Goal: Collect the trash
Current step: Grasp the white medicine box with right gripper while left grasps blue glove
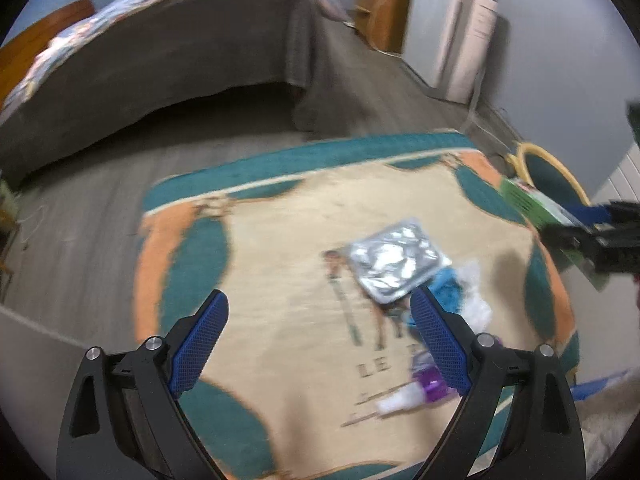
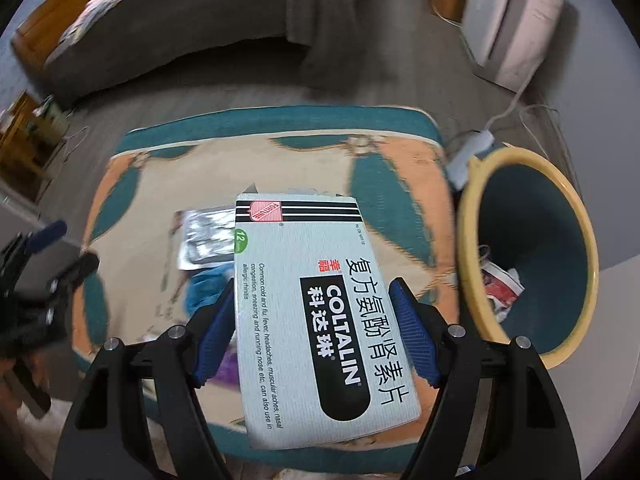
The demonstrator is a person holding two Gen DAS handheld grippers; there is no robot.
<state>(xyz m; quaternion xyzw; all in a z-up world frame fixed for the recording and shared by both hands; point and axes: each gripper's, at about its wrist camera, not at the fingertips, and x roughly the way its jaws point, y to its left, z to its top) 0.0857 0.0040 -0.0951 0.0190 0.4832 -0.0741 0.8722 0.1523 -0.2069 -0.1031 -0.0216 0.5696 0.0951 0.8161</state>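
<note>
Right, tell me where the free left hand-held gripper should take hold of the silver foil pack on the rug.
Probably the near short edge of the silver foil pack. It lies flat on the rug, so come down from above with the open left hand-held gripper and pinch that edge, clear of the blue wrapper beside it.

A bed (image 1: 168, 40) under a grey cover stood along the far side of the wooden floor (image 1: 72, 248). A teal, orange and beige rug (image 2: 280, 152) lay before it. A white appliance (image 1: 452, 28) and wooden cabinet (image 1: 380, 12) occupied the far right corner.
</note>
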